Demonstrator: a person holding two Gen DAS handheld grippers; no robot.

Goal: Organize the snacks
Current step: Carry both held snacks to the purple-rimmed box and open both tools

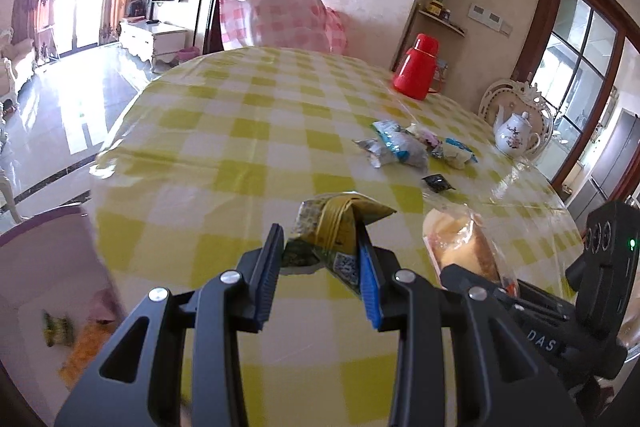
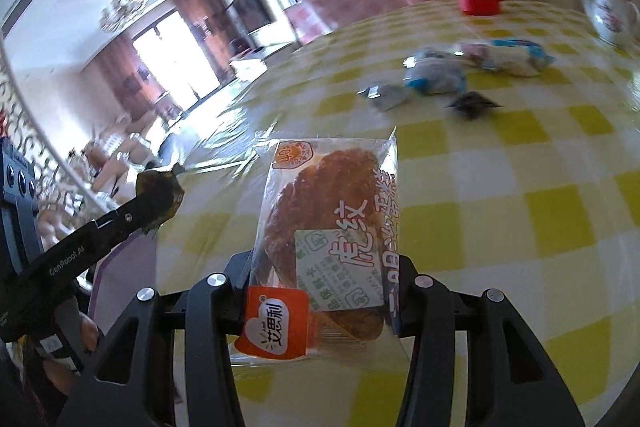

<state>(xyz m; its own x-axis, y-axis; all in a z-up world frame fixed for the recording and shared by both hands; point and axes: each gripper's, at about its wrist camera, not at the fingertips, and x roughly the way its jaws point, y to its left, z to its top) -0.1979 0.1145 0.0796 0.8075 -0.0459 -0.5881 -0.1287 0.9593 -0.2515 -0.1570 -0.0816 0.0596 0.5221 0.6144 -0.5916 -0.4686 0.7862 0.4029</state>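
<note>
My left gripper (image 1: 320,251) is shut on a green and yellow snack packet (image 1: 334,227) and holds it above the yellow checked table (image 1: 240,131). It also shows in the right wrist view (image 2: 160,195) at the left. My right gripper (image 2: 324,279) is shut on a clear-wrapped bread cake (image 2: 332,227) with an orange label. This cake also shows in the left wrist view (image 1: 460,243). A heap of blue and silver snack packets (image 1: 404,147) and a small black packet (image 1: 438,183) lie further back on the table.
A pink-rimmed white box (image 1: 48,267) with snacks inside sits low at the left of the table. A red thermos (image 1: 418,69) and a white teapot (image 1: 514,135) stand at the table's far right. A chair with a pink checked cover (image 1: 288,15) stands behind.
</note>
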